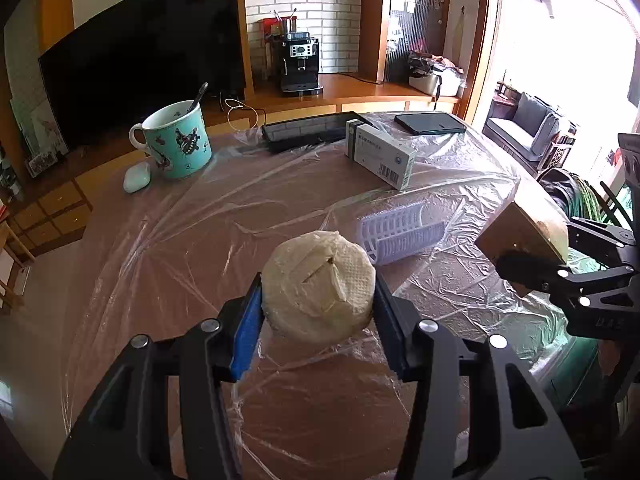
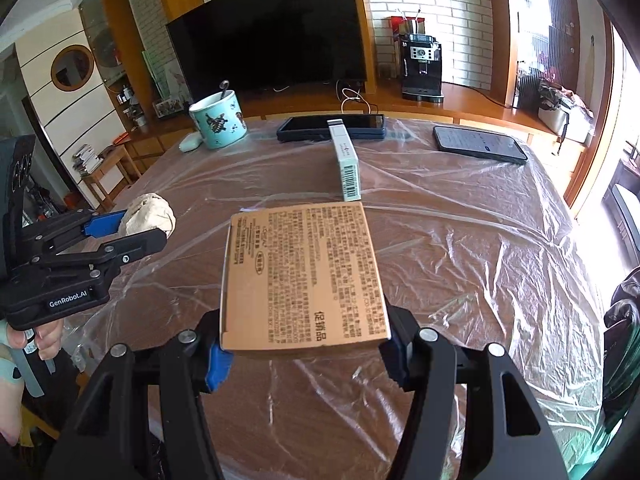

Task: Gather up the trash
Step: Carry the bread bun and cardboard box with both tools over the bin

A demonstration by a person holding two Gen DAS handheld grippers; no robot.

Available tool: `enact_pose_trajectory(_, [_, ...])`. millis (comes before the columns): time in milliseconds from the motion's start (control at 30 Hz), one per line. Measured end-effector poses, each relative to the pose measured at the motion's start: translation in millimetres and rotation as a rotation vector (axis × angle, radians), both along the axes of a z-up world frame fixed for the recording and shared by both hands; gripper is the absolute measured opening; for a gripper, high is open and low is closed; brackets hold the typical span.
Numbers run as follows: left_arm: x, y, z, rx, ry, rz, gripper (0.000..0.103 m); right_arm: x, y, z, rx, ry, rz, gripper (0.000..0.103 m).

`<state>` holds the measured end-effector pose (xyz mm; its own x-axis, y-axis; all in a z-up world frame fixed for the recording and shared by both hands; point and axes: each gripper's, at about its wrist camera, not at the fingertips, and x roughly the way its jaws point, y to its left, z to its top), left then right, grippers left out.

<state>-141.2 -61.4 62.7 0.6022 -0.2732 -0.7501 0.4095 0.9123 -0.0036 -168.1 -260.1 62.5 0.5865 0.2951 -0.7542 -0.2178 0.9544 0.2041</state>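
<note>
Right gripper (image 2: 306,354), lower centre of its view, clamped on the near edge of a flat brown cardboard box (image 2: 304,276); carried lifted above the film-covered table (image 2: 460,248), probably bound for a bin not in view. Left gripper (image 1: 318,316), bottom centre of its own view, pinching a crumpled paper wad (image 1: 320,284), likewise raised. Beyond, upper half of frame: dark tablet (image 2: 332,128), phone (image 2: 480,144), teal mug (image 1: 178,146) with spoon, narrow white carton (image 1: 380,152), white ribbed cylinder (image 1: 404,236) under plastic film. Nothing blocking either load.
</note>
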Motion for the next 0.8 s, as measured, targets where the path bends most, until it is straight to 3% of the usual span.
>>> enact_pose_trajectory(800, [-77.9,17.3,6.7,-0.027,-0.013,0.0,0.052,-72.8,18.3,17.3,0.016,-0.029,0.102,0.059])
